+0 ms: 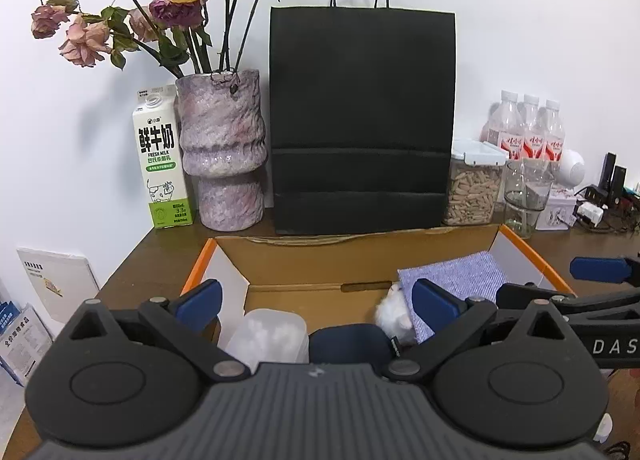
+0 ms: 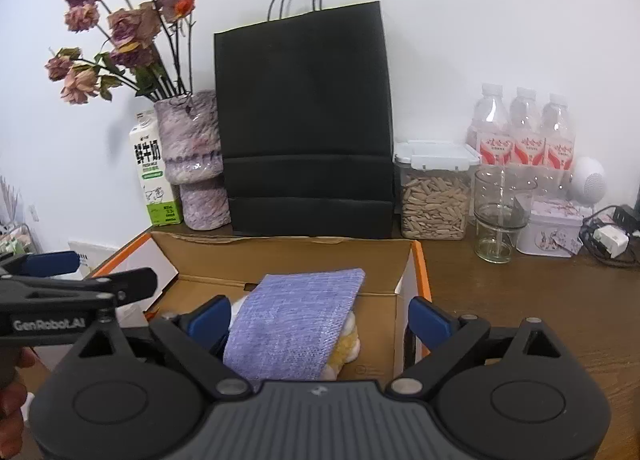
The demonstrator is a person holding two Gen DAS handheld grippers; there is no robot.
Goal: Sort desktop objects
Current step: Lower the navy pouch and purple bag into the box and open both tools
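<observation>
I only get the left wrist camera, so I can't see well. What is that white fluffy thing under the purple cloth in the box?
Observer: In the right wrist view the fluffy thing is partly yellow too, and the purple cloth covers most of it.
Operator: Is the right gripper holding the cloth?
Observer: No. The right gripper is open, its pads spread wide on either side of the cloth.

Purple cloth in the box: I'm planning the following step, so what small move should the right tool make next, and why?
Probably lift the right tool straight back out of the cardboard box: it stands open, and the purple cloth lies loose inside, ungripped.
</observation>
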